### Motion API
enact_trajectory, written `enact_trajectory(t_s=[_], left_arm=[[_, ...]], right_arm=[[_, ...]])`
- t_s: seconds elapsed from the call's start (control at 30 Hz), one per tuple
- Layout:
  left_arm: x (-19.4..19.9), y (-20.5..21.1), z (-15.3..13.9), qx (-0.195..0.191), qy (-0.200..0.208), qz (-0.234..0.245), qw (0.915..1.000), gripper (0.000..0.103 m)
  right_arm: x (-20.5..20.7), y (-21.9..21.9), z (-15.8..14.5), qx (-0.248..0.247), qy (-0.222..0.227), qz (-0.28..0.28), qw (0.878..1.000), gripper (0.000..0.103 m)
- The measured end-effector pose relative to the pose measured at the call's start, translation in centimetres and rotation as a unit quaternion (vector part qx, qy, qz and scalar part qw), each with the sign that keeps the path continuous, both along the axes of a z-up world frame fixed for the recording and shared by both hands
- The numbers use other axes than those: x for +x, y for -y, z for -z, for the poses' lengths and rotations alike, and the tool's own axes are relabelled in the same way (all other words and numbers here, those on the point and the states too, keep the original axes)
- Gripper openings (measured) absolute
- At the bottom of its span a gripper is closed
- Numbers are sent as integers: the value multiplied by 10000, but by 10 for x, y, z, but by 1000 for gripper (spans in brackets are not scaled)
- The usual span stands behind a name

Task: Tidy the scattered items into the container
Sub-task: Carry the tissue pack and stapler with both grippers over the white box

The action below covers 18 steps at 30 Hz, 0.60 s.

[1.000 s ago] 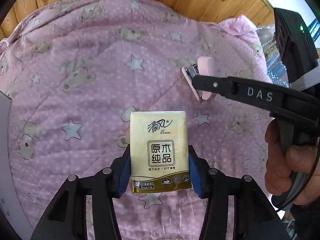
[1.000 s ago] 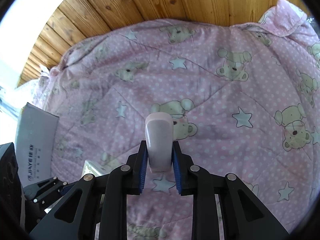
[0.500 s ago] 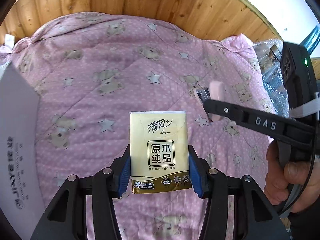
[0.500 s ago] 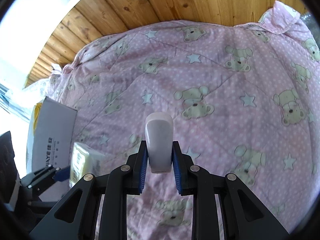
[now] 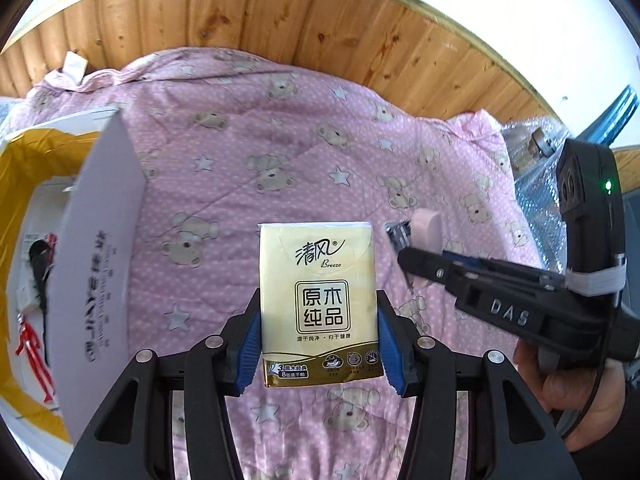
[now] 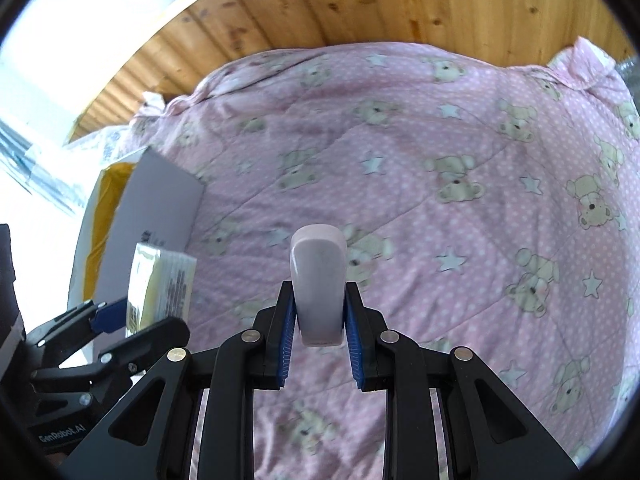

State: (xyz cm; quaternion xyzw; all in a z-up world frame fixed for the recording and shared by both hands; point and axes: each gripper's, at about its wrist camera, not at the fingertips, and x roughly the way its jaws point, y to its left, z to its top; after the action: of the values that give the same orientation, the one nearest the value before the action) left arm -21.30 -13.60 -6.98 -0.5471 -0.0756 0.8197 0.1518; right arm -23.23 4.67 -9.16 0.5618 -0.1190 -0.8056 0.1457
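My left gripper point(image 5: 319, 344) is shut on a yellow tissue pack point(image 5: 318, 300) held upright above the pink quilt point(image 5: 280, 168). My right gripper point(image 6: 319, 334) is shut on a pale pink stapler point(image 6: 318, 284), also lifted off the quilt. In the left wrist view the right gripper point(image 5: 416, 260) with the stapler point(image 5: 424, 228) hangs to the right of the tissue pack. The open white box point(image 5: 96, 264) with yellow lining stands at the left; a black item and a red item lie inside it. In the right wrist view the box point(image 6: 160, 216) stands behind the tissue pack point(image 6: 160, 280).
A wooden plank wall point(image 5: 320, 28) runs behind the quilt. Bubble wrap with a bottle point(image 5: 536, 152) lies at the right edge. A hand point(image 5: 576, 392) holds the right gripper's handle. Open quilt point(image 6: 440, 184) spreads ahead of the stapler.
Both grippers have risen and swung left with their loads. The white box has come further into view at the left, showing its yellow inside.
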Motion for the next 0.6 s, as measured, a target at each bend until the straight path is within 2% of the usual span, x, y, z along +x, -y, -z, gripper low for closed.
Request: enact_trajectory(t_s=[0.6], left_arm=[[53,83,-41,414,-334,-752,9957,52]], right_arm=[[43,84,-39,119,-149,-706,9973,25]])
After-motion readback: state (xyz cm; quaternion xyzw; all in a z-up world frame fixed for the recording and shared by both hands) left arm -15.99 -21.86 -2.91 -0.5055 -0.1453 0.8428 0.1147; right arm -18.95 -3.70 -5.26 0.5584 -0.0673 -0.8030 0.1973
